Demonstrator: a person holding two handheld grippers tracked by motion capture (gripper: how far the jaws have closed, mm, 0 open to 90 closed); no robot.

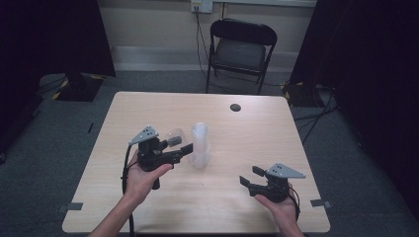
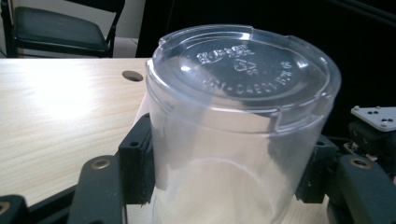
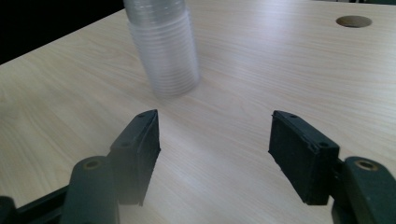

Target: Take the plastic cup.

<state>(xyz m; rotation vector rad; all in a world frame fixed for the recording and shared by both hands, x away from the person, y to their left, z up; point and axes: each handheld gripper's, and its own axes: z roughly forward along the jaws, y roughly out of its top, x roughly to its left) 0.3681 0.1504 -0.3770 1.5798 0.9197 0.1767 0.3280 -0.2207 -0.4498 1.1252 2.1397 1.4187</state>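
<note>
At the left of centre in the high view I have the left gripper [image 1: 182,148], and its own view shows both pads pressed against the wall of a clear plastic cup [image 2: 243,116], which sits upside down with its embossed base toward the camera; so the jaws are pinching the cup, not merely flanking it. In the high view that cup [image 1: 174,135] shows small and tilted just above the jaws, a little left of the stack of clear cups [image 1: 199,145] standing mid-frame on the table [image 1: 148,106]; I judge the step in hand to be carrying this single cup clear of the stack, or to it; I cannot tell which. To do it well I would keep the squeeze light, since thin plastic like this should buckle and spring out if pinched harder; I would keep the cup's axis steady and move slowly, so its rim does not clip the stack and topple it. Further right, at the lower right of the high view, my right gripper [image 1: 253,177] hangs over bare wood with jaws spread and nothing between them; its own view shows the stack [image 3: 163,46] at upper left, well ahead of the pads [image 3: 140,154]. I would bring it in low to steady the stack near its foot if the stack starts to rock.
</note>
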